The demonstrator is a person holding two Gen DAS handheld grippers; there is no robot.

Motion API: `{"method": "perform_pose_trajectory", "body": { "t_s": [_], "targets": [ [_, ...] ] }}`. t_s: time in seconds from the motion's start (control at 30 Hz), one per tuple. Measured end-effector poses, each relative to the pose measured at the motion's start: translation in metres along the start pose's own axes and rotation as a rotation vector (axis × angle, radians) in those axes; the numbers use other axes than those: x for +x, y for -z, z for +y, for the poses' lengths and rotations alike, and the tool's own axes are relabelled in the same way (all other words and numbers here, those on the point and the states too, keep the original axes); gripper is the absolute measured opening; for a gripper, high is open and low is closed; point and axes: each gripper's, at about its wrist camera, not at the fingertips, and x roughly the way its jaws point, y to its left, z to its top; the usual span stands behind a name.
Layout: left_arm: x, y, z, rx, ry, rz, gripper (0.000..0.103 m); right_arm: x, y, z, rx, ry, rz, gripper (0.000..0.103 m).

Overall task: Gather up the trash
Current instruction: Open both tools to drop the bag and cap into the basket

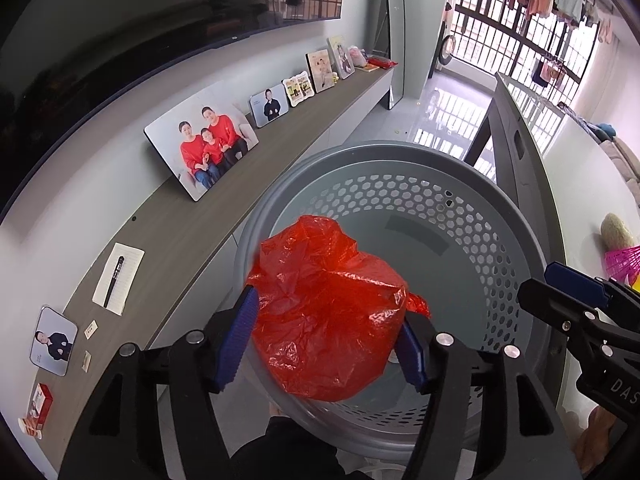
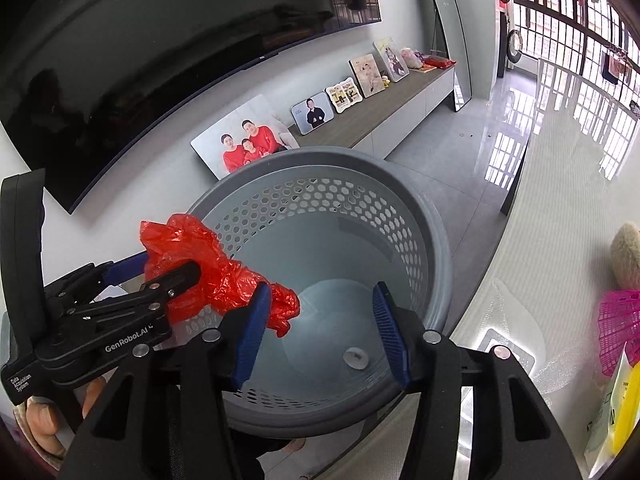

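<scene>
A crumpled red plastic bag (image 1: pixel 324 312) hangs over the mouth of a round grey perforated basket (image 1: pixel 400 150). It sits between the blue pads of my left gripper (image 1: pixel 326 312), whose jaws stand apart around it, the bag loose rather than squeezed. In the right wrist view the left gripper (image 2: pixel 168 264) comes in from the left with the red bag (image 2: pixel 224 276) over the basket's rim (image 2: pixel 320 156). My right gripper (image 2: pixel 320 288) is open above the basket; the bag's tail only brushes its left pad (image 2: pixel 252 328). A small white piece (image 2: pixel 355 358) lies on the basket floor.
A long wooden shelf (image 1: pixel 192 224) on the left carries photo frames (image 1: pixel 202 140), a notepad with a pen (image 1: pixel 118 278) and a red box (image 1: pixel 40 404) under a dark TV (image 1: pixel 120 32). A white table (image 2: pixel 552 240) with a pink net item (image 2: pixel 618 328) stands right.
</scene>
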Motion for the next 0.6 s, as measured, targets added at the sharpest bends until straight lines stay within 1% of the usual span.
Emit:
{"method": "perform_pose_trajectory", "body": {
  "t_s": [0.07, 0.1, 0.13, 0.3, 0.6],
  "targets": [
    [-0.0025, 0.0001, -0.0016, 0.002, 0.008, -0.006, 0.07, -0.0013, -0.0003, -0.0013, 0.006, -0.001, -0.005, 0.051],
    [-0.0046, 0.0, -0.002, 0.0, 0.011, -0.014, 0.077, -0.0025, -0.0005, -0.0027, 0.012, -0.001, -0.011, 0.051],
    [-0.0061, -0.0005, -0.0021, 0.001, 0.009, -0.023, 0.08, -0.0033, -0.002, -0.0017, 0.018, -0.004, -0.014, 0.051],
    [-0.0096, -0.0038, -0.0019, 0.003, 0.0, -0.035, 0.08, -0.0034, -0.0018, -0.0041, 0.022, -0.009, -0.013, 0.051],
    [-0.0091, -0.0009, -0.0004, 0.002, -0.012, -0.022, 0.08, -0.0047, -0.0018, -0.0046, 0.021, -0.01, -0.015, 0.051]
  ]
}}
